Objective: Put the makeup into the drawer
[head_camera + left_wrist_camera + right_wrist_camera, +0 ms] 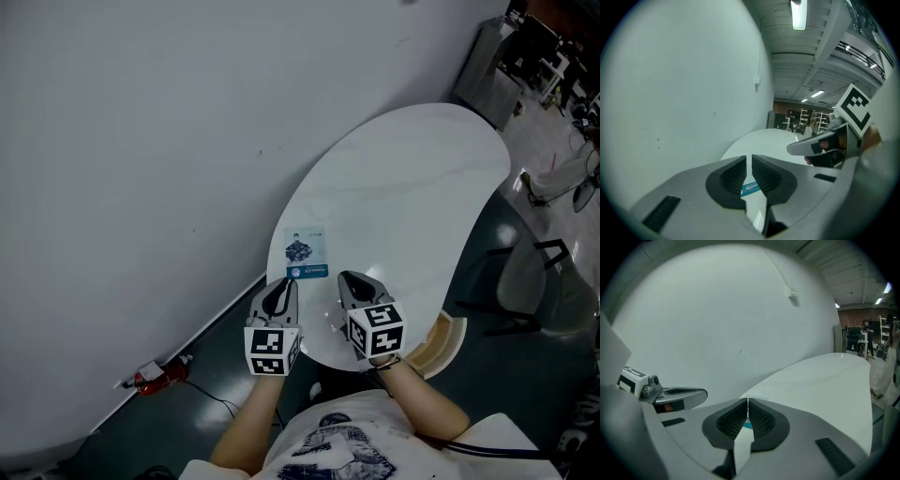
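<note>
Head view: white oval table [422,178]. The makeup packet [307,254] lies flat near the tabletop's near-left edge; it has a dark picture and a blue strip, print too small to read. The left gripper [284,284] and right gripper [349,277] are over the near edge, with the packet just beyond their tips.
Left gripper view: jaws a thin slit apart, holding nothing; the blue strip shows through the gap, lettering unreadable.
Right gripper view: jaws closed together, empty.
</note>
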A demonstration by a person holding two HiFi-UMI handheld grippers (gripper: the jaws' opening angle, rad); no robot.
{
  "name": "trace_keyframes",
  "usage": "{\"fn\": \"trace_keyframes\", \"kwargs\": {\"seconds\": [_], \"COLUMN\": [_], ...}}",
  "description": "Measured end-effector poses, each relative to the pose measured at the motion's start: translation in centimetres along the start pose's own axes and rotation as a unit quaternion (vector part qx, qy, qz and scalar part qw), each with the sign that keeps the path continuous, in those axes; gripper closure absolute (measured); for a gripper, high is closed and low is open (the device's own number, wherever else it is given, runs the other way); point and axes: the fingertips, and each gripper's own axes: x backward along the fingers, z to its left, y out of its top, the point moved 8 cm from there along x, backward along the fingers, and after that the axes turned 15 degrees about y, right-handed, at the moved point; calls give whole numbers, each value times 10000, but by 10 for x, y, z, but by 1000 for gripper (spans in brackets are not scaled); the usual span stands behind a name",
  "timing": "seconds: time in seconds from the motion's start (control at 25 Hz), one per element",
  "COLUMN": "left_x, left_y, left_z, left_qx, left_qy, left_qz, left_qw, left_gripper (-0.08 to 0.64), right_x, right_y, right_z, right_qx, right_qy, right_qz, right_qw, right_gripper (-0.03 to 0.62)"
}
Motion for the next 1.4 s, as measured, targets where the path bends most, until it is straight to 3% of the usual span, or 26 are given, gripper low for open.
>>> {"fn": "trace_keyframes", "kwargs": {"seconds": [0.96,1.4], "left_x": [-113,-149], "left_y": [-23,-43], "left_z": [17,23], "left_qx": [297,696], "left_qy": [347,413], "left_qz": [801,1159], "left_qw": [9957,9900], "left_gripper": [347,284], "right_x": [-95,-117], "right_y": [1,-7], "right_z": [-70,-89], "right_qx": [-248,-377], "right_qy": [318,415], "right_qz": [571,707], "right_qw": [9976,9959], "right_gripper": [569,569]}}
